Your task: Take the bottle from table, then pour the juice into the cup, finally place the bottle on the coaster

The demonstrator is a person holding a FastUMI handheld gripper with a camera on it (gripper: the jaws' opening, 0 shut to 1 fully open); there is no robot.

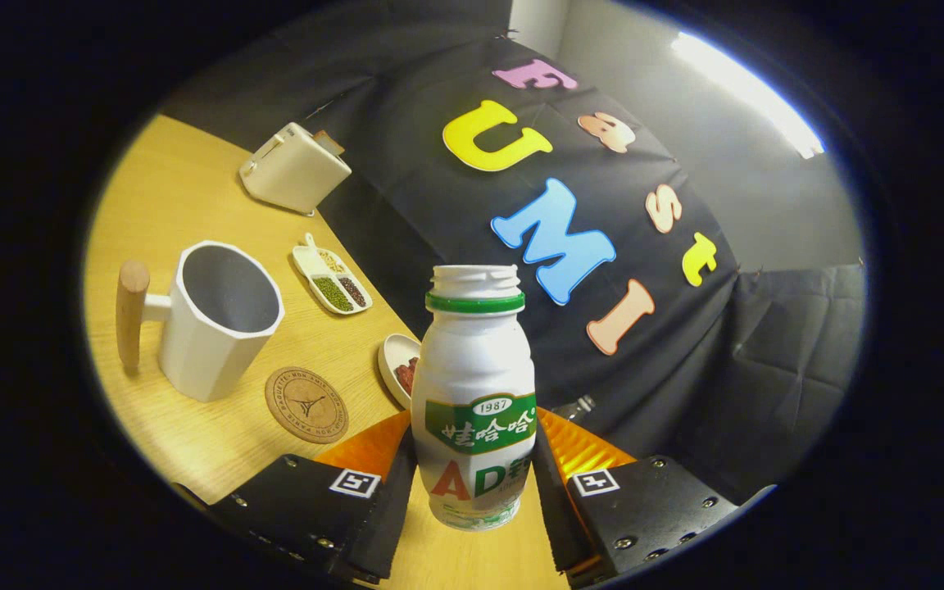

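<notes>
The claw point(476, 483) is clamped on the white plastic bottle with a green neck ring and green label point(476, 393), one finger pressing each side of its lower body. The bottle stands uncapped, its open mouth at the top; it seems lifted clear of the pale wooden table point(185, 188), though the angle makes that hard to judge. Beyond the fingers and to one side lies a round cork coaster point(306, 404), and just past it stands a white faceted cup with a wooden handle point(210, 319). Farther along sit a divided dish of beans point(331, 279) and a white toaster point(295, 168).
</notes>
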